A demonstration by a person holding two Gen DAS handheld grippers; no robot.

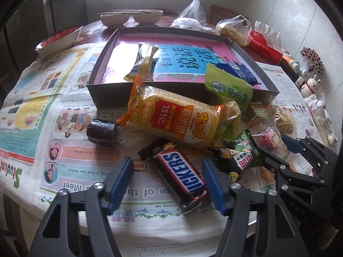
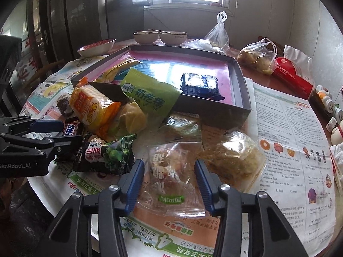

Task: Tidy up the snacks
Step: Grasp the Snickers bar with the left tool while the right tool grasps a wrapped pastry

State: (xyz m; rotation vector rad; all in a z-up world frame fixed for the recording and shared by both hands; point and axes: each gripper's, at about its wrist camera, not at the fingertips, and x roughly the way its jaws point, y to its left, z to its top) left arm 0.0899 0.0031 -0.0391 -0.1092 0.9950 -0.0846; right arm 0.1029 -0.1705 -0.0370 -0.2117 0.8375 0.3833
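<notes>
A Snickers bar (image 1: pixel 182 175) lies slanted on the newspaper between the blue pads of my left gripper (image 1: pixel 167 162). The right pad sits at the bar's edge, while a gap shows at the left pad, so the gripper is open. My right gripper (image 2: pixel 169 162) is shut on a clear snack packet (image 2: pixel 169 171), with both pads against its crinkled wrapper. A dark shallow box (image 1: pixel 96 81) holds a yellow-striped packet (image 1: pixel 142 62) and a blue packet (image 2: pixel 200 84). A green packet (image 2: pixel 148 94) leans over the box's near wall. The orange rice cracker pack (image 1: pixel 178 115) lies in front of the box.
A green-black bean packet (image 2: pixel 107 156), a dark roll (image 1: pixel 101 133) and clear bags of golden snacks (image 2: pixel 233 158) lie in the pile. Bowls (image 1: pixel 130 18), plastic bags (image 2: pixel 257 56), a red tissue pack (image 2: pixel 293 81) and small figurines (image 1: pixel 308 85) ring the newspaper-covered round table.
</notes>
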